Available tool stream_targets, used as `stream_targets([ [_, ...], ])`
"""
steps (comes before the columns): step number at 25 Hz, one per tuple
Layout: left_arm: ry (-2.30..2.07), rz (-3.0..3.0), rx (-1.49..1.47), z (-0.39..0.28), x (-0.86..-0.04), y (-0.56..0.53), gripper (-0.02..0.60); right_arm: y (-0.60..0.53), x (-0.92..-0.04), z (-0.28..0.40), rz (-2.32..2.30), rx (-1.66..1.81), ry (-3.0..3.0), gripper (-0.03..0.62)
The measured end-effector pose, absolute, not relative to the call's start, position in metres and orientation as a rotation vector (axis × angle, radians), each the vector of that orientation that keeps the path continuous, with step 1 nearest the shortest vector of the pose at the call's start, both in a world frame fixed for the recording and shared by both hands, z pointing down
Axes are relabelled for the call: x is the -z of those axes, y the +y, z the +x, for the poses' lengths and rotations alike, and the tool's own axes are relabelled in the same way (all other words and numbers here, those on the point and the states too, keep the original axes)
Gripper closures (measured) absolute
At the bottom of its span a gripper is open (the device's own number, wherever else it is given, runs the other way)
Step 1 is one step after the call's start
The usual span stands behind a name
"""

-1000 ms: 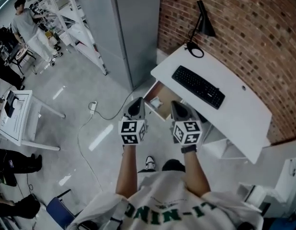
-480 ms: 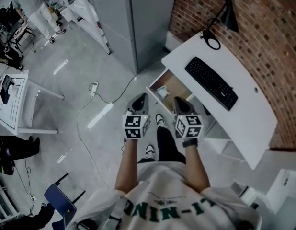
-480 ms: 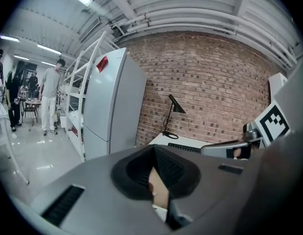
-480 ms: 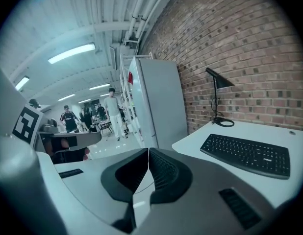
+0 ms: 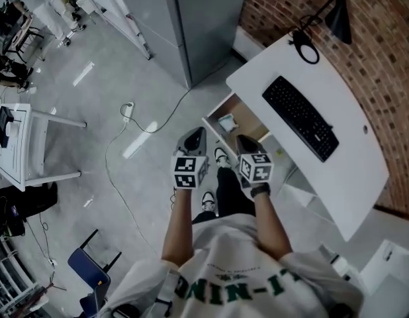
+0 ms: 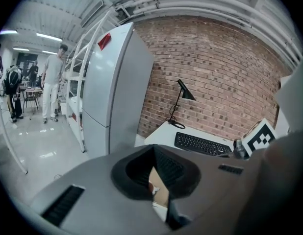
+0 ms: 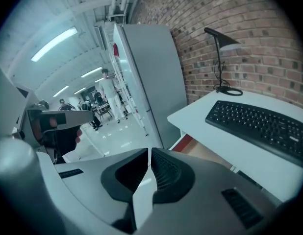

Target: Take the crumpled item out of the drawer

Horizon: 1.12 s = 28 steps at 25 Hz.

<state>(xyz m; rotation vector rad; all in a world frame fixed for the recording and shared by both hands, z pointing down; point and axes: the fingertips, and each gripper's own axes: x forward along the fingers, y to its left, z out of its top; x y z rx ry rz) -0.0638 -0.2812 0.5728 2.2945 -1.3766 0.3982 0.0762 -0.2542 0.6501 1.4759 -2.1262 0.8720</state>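
Observation:
The wooden drawer [image 5: 239, 111] stands pulled out from under the white desk [image 5: 350, 171]. A pale crumpled item [image 5: 227, 122] lies inside it. My left gripper [image 5: 196, 133] hangs over the floor just left of the drawer's front, shut and empty. My right gripper [image 5: 243, 140] is beside it at the drawer's near corner, also shut with nothing held. In the left gripper view, the left gripper's [image 6: 153, 151] tips meet, and the drawer's wood [image 6: 160, 194] shows below them. In the right gripper view, the right gripper [image 7: 149, 153] points past the drawer [image 7: 203, 153].
A black keyboard [image 5: 300, 118] and a black lamp [image 5: 337, 15] sit on the desk. A tall grey cabinet [image 5: 204, 25] stands left of it. A cable and power strip [image 5: 128, 111] lie on the floor. A white table [image 5: 19, 144] and a blue chair [image 5: 85, 264] are at the left.
The view has swung, so the desk and drawer sit higher and further right. My legs and shoes have come into view between the grippers. Both grippers stay shut and side by side.

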Motion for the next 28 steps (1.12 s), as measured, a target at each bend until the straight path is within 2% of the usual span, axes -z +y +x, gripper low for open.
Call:
stream_targets([
  [18,-1.255,2.093,-0.478,-0.033,-0.7,-0.342,0.588,-0.329,-0.816,0.091,1.21,-0.934,-1.944,0.588],
  [28,-1.252,2.026,-0.474,-0.038,-0.762,-0.362,0.588,-0.353,-0.9,0.088,1.057,-0.894,-1.859,0.513],
])
